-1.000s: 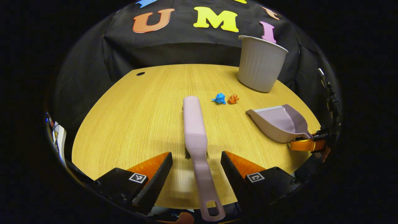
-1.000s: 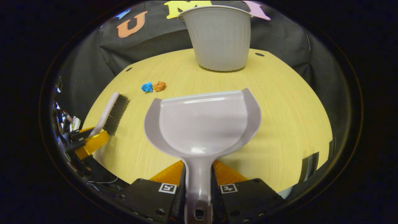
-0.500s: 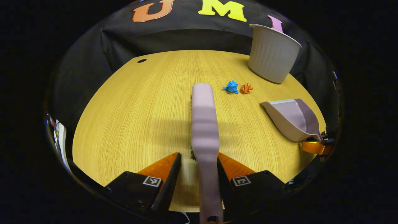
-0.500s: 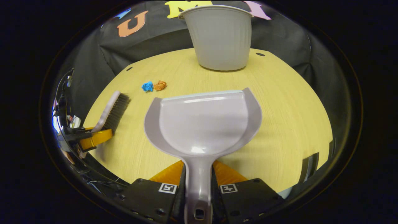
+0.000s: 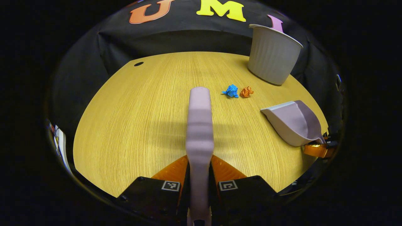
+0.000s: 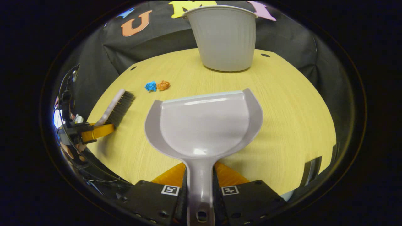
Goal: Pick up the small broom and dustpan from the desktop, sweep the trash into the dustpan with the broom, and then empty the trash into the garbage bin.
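Both tools gripped over the desk
The left gripper (image 5: 199, 171) clenched the broom (image 5: 199, 125); the right gripper (image 6: 200, 179) clenched the dustpan (image 6: 204, 125). Two scraps (image 5: 238, 91) lay near the bin (image 5: 272, 55).

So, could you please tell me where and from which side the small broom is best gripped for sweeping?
Probably by its slim handle, from the end away from the bristles, as the left gripper does now: its jaws press the handle's two sides, so the broom runs straight ahead along the fingers. In the right gripper view the bristles point down at the desktop, ready to push the paper scraps.
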A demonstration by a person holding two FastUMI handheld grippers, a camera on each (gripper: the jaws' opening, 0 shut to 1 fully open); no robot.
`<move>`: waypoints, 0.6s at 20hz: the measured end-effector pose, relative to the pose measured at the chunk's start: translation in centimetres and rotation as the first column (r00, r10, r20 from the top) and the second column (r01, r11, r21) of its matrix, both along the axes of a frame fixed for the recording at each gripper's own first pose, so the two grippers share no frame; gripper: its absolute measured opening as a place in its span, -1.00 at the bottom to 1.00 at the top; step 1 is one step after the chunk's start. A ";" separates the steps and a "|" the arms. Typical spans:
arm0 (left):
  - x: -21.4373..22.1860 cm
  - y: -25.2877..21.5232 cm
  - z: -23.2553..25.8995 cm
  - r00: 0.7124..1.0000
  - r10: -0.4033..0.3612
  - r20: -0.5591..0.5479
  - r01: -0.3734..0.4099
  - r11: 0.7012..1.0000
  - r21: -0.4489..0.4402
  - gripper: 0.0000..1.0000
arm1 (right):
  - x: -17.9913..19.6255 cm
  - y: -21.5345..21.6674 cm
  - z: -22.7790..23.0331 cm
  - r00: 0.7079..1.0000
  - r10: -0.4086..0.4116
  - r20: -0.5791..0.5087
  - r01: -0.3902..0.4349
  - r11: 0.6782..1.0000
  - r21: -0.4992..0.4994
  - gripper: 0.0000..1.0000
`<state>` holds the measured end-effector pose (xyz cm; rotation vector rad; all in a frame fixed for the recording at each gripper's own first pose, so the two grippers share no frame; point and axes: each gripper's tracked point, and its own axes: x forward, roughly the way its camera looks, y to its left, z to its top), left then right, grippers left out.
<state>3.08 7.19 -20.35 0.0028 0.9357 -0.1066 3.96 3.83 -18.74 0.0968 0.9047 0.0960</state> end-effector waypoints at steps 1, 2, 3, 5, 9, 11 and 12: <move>0.4 0.1 0.3 1.000 -0.002 0.005 0.002 1.000 0.003 -0.39 | 0.0 0.0 0.0 1.000 0.009 -0.005 -0.010 1.000 -0.005 -0.33; 0.9 0.3 0.5 1.000 -0.006 0.012 0.006 1.000 0.005 -0.39 | -0.1 -0.2 -0.1 1.000 0.017 -0.005 -0.017 1.000 -0.009 -0.37; 1.4 0.2 0.6 1.000 -0.012 0.018 0.012 1.000 0.003 -0.39 | -0.2 -0.4 0.1 1.000 0.023 -0.007 -0.023 1.000 -0.012 -0.33; 2.5 0.3 1.0 0.999 -0.034 0.027 0.034 0.999 0.007 -0.31 | -0.3 -0.5 0.1 0.999 0.037 -0.011 -0.038 0.999 -0.017 -0.33; 5.4 0.3 1.3 0.993 -0.102 0.057 0.099 0.994 0.047 -0.39 | -0.5 -1.0 -0.1 0.997 0.068 -0.024 -0.068 0.997 -0.031 -0.33; 6.8 0.3 1.5 0.991 -0.120 0.063 0.116 0.991 0.064 -0.31 | -0.6 -1.2 -0.1 0.996 0.084 -0.038 -0.086 0.995 -0.041 -0.29; 7.4 0.2 1.5 0.990 -0.125 0.063 0.121 0.991 0.064 -0.39 | -0.7 -1.4 -0.1 0.995 0.090 -0.039 -0.092 0.995 -0.047 -0.29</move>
